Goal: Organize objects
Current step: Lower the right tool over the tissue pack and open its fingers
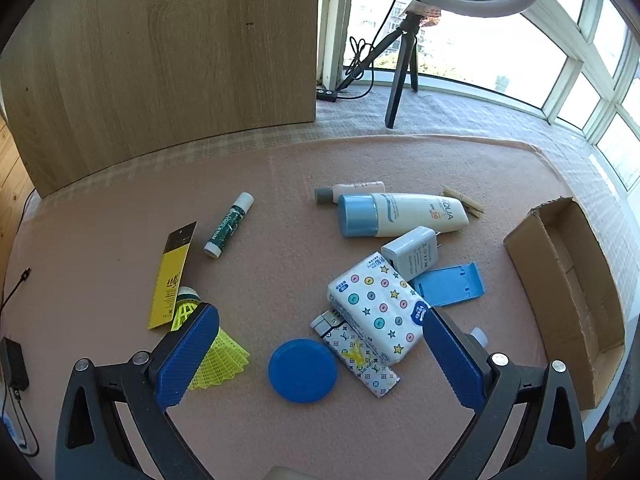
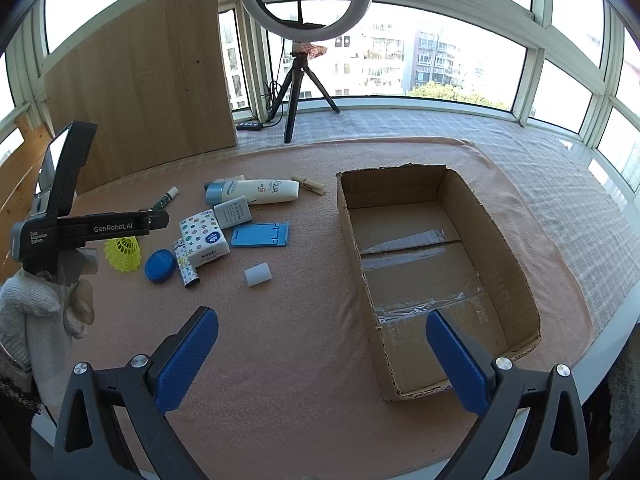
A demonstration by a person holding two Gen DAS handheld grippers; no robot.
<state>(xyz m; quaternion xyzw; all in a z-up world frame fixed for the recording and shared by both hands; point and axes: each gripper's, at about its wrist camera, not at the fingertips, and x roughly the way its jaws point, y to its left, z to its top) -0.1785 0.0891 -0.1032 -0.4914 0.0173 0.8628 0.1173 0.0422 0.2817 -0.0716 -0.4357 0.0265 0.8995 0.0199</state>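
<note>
Small items lie scattered on a pink mat: a blue round lid (image 1: 303, 371), a patterned tissue pack (image 1: 378, 308), a patterned lighter (image 1: 360, 354), a yellow shuttlecock (image 1: 212, 350), a sunscreen tube (image 1: 404, 215), a white charger (image 1: 412, 254), a blue phone stand (image 1: 450, 284) and a green lip balm (image 1: 229, 225). My left gripper (image 1: 320, 356) hovers open over the lid and lighter. My right gripper (image 2: 322, 358) is open above bare mat beside the empty cardboard box (image 2: 516, 264). A small white cylinder (image 2: 258, 274) lies alone left of the box.
A yellow ruler card (image 1: 171, 276), a clothespin (image 1: 464, 201) and a small bottle (image 1: 352, 190) lie at the pile's edges. A wooden board (image 1: 160, 60) and a ring-light tripod (image 1: 400, 76) stand behind the mat. A hand in a knit sleeve (image 2: 28, 312) holds the left gripper body (image 2: 72, 224).
</note>
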